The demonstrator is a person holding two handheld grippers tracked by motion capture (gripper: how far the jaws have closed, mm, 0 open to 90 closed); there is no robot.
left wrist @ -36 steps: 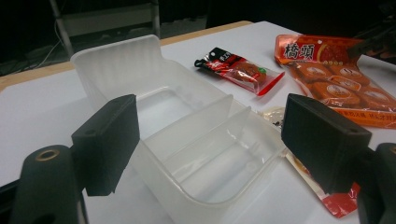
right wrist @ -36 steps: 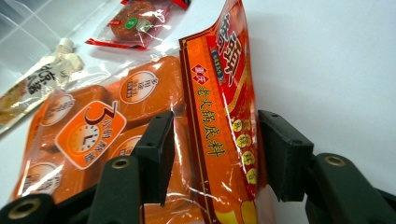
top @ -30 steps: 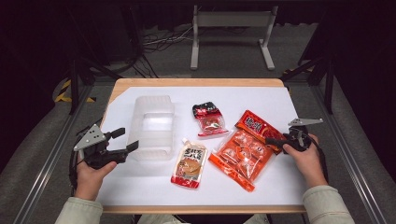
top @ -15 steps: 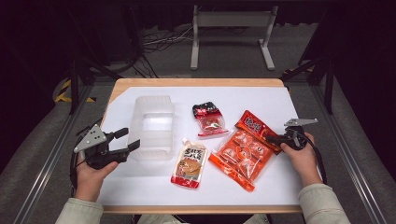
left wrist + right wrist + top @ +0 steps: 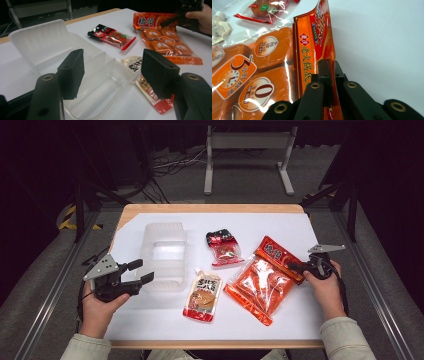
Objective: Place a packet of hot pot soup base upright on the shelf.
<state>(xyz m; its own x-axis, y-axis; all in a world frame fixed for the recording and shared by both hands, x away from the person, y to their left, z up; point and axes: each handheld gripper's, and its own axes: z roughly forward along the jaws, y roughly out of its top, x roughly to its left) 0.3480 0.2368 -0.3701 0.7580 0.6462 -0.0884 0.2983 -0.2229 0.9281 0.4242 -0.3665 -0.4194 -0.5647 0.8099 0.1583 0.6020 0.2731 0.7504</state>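
**Right tongs clamp the orange bag, box waits with nothing inside**

My right tongs (image 5: pixel 296 266) have just closed and now grip the top header edge of the orange snack bag (image 5: pixel 265 280); in the right gripper view the flap stands up between the two pressed jaws. This bag lies on the white worktop (image 5: pixel 300 227) at about 3 o'clock from its centre and holds several orange inner packets.

My left tongs (image 5: pixel 141 271) are released, the jaws apart with nothing between them, just beside the near left corner of the clear plastic box (image 5: pixel 164 255). The box sits at about 9 o'clock, and its compartments have nothing in them.

A small red snack pack (image 5: pixel 223 247) lies at about 12 o'clock. A spouted sauce pouch (image 5: pixel 204 293) lies at 6 o'clock, touching the box's near right corner.
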